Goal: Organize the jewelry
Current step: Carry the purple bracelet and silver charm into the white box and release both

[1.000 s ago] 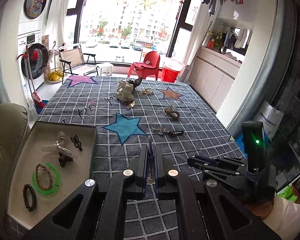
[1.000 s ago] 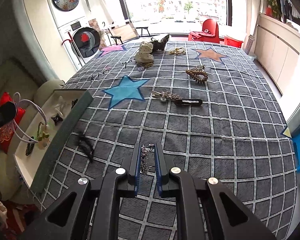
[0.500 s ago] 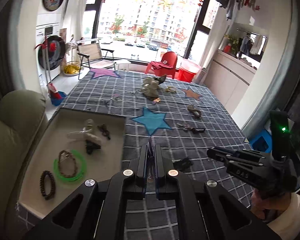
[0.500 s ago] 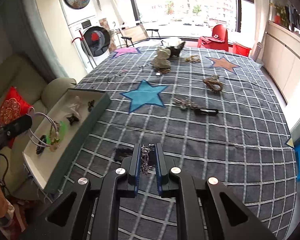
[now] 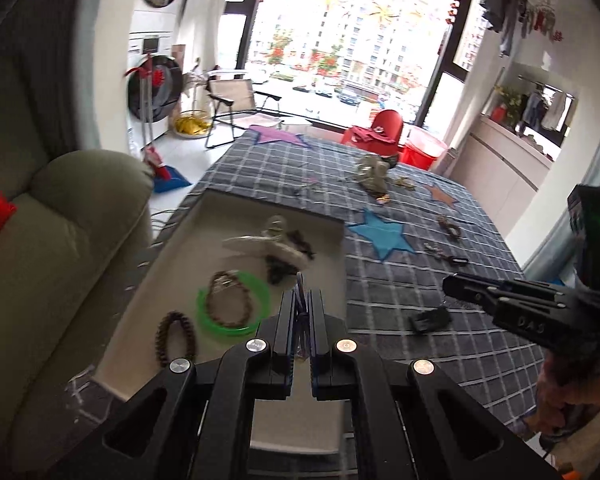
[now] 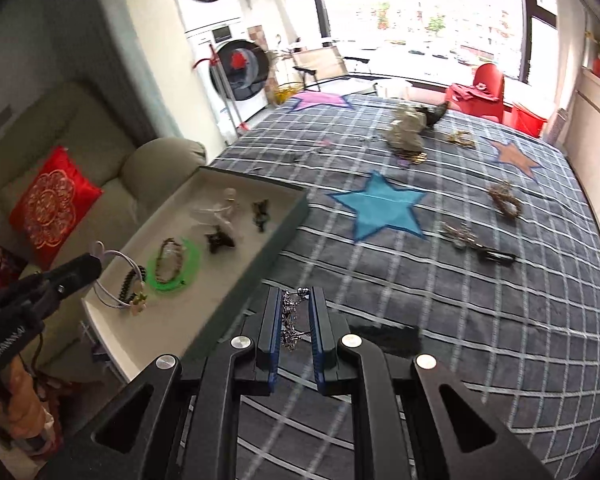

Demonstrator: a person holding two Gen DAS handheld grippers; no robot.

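The right gripper [image 6: 294, 322] holds a limp silver chain [image 6: 291, 320], best pinched mid-bundle; the left gripper [image 5: 301, 312] grips a thin, light headband [image 6: 114, 280] over the tray [image 6: 236, 280].

Counts: 1 tray [image 6: 288, 222], 1 green bangle [image 6: 175, 266], 2 beaded bracelets in the tray [image 5: 176, 338], 3 stars on the grey checked cloth [image 6: 382, 208], 1 red cushion [image 6: 52, 204], 1 red chair [image 6: 486, 90], 2 grippers [image 6: 295, 314].
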